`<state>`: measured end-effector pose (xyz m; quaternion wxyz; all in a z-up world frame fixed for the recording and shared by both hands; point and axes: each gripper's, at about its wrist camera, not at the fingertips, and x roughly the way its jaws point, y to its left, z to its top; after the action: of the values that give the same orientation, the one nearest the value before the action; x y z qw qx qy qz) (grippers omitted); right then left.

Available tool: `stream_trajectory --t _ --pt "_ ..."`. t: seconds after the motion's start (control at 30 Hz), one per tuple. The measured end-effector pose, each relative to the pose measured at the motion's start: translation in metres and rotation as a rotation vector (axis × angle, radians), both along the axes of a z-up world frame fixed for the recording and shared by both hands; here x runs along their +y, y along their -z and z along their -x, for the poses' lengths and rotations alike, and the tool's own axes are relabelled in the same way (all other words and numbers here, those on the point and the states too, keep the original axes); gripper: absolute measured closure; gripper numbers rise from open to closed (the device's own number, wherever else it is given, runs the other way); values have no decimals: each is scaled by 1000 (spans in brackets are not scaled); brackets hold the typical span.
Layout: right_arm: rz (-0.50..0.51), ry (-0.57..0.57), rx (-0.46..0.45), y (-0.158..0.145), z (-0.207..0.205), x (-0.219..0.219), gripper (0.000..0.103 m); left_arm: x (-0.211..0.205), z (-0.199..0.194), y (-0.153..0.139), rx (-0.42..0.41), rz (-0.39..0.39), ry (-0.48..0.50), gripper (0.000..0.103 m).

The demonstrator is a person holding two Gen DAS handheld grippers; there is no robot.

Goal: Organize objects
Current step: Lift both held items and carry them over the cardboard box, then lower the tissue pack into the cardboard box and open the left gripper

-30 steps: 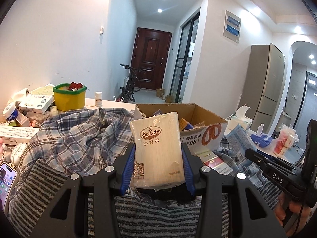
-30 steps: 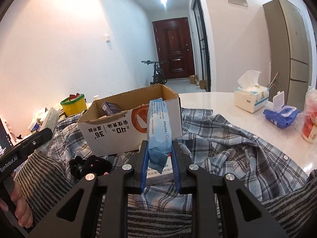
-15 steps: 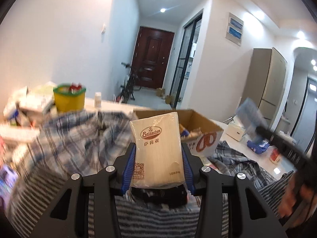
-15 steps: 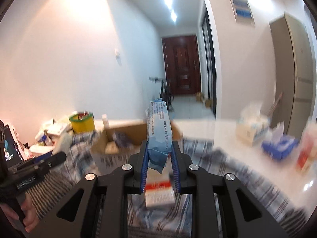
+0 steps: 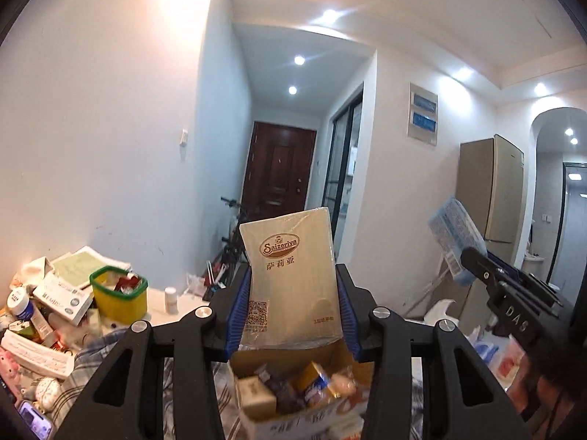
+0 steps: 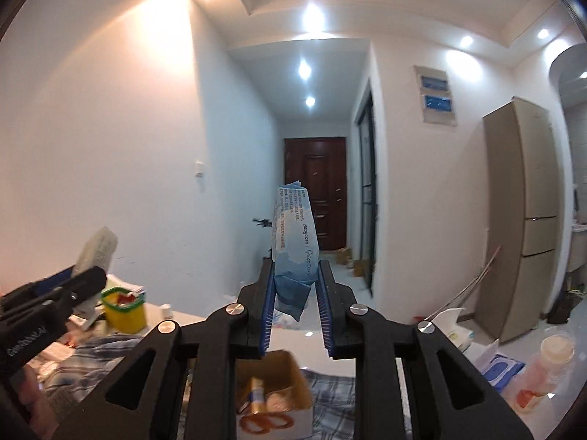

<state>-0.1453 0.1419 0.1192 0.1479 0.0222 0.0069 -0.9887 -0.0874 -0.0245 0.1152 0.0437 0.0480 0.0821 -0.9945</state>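
My left gripper (image 5: pixel 293 286) is shut on a beige Saizeriya packet (image 5: pixel 291 278), held upright in the air above the open cardboard box (image 5: pixel 293 396), which holds several small items. My right gripper (image 6: pixel 295 286) is shut on a blue Babycare wipes pack (image 6: pixel 293 242), also lifted upright over that cardboard box (image 6: pixel 273 403). In the left wrist view the right gripper with the blue pack (image 5: pixel 455 234) shows at the right. The right wrist view has the left gripper's body (image 6: pixel 44 304) at its left edge.
A plaid shirt (image 6: pixel 330 388) covers the table around the box. A yellow tub with a green rim (image 5: pixel 117 297), a small white bottle (image 5: pixel 170 299) and piled boxes (image 5: pixel 62 293) sit at the left. A tissue box (image 6: pixel 455 326) and blue wipes packet (image 6: pixel 502 368) lie at the right.
Both grippers have risen well above the table with their packs still held. The cardboard box now lies below the fingers instead of behind them.
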Motion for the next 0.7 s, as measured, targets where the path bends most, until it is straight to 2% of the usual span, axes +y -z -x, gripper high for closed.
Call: stream_trajectory --t 0.1,0.2,0.33,0.43,0.6,0.7 --pt "20 -6 1 14 9 -3 82 2 8 12 11 18 11 58" --pt "-9 -19 -24 37 19 -11 82 0 15 33 6 10 26 58" --pt "-39 -48 -91 59 32 -18 82 -10 36 59 -87 -21 6 58" --pt "-15 -69 -127 66 38 -14 82 -14 42 65 -102 -8 -17 58" --pt "-37 -64 -129 74 39 -14 82 -18 49 73 -137 -68 17 58" --pt "-25 -78 -150 77 47 -12 82 -17 56 76 -165 -57 20 58"
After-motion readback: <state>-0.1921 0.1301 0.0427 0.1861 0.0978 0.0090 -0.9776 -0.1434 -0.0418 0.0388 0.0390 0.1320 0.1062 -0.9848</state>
